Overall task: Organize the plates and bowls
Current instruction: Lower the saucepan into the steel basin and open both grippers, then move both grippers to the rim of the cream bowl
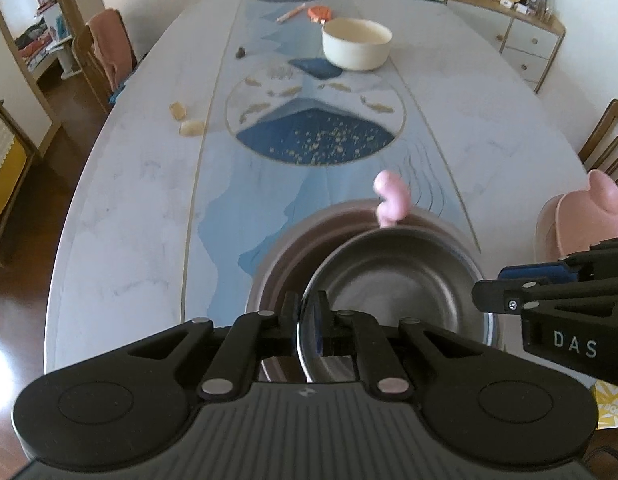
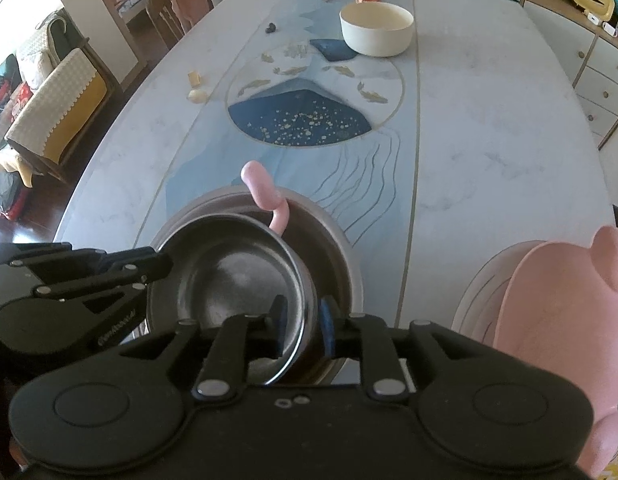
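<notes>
Steel bowl [image 1: 393, 280] tilted inside a larger brown bowl [image 1: 285, 252] near the table [image 1: 129, 208] edge. Left gripper [image 1: 307, 312] clamped on the steel bowl's rim; right gripper [image 2: 303, 330] straddling the opposite rim, pads slightly apart. Pink spoon [image 2: 269, 196] behind, cream bowl [image 2: 376, 28] far beyond, pink plate [image 2: 549, 312] to the right.
</notes>
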The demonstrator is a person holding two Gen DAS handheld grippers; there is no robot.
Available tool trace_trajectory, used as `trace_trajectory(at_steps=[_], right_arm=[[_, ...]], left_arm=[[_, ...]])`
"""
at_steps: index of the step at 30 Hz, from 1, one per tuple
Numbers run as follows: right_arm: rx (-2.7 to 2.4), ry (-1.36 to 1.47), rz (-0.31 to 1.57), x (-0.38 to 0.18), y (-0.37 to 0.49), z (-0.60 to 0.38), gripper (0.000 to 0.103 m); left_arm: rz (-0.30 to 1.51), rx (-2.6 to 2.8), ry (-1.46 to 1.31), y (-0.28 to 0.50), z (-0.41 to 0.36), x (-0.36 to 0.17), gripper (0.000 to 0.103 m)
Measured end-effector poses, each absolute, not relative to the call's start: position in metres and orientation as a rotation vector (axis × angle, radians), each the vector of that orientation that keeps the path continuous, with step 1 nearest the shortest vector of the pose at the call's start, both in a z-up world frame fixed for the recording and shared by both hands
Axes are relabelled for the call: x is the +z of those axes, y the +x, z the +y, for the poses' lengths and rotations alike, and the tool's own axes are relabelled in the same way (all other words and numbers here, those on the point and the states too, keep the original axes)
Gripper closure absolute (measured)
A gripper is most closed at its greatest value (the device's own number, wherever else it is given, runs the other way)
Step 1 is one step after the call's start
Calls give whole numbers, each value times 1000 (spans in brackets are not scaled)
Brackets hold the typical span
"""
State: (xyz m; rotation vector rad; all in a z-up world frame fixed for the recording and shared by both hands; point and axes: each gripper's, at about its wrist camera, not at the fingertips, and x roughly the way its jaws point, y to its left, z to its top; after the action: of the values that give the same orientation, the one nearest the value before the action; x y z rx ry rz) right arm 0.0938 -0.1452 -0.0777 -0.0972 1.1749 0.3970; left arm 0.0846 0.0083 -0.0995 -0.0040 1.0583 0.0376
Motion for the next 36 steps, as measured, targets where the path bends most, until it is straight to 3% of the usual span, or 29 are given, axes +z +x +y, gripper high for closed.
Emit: trace_trajectory(at_steps=[5,19,22,24,25,31,36], right_arm=[[412,-87,1149,-65,95,-147,79],[420,-54,1011,-13,119,-169,60],[422,-40,989,-3,130,-177,58],[422,-37,967,5,139,-182,54],[421,-37,959,8,144,-184,53],[416,-26,923,22,183,-199,45],[412,-22,895,29,225,-211,38]], left_arm=[[1010,-5,-1,83,5,-82,96],[893,-48,2,100,0,-35,91],[863,-54,1,110,-1,-25,73],[832,-55,4,118,-3,-19,51],[815,-52,8,123,-5,-16,48],[775,-39,1,164,-12,0,44],[741,-20,-1,205,-15,10,31]])
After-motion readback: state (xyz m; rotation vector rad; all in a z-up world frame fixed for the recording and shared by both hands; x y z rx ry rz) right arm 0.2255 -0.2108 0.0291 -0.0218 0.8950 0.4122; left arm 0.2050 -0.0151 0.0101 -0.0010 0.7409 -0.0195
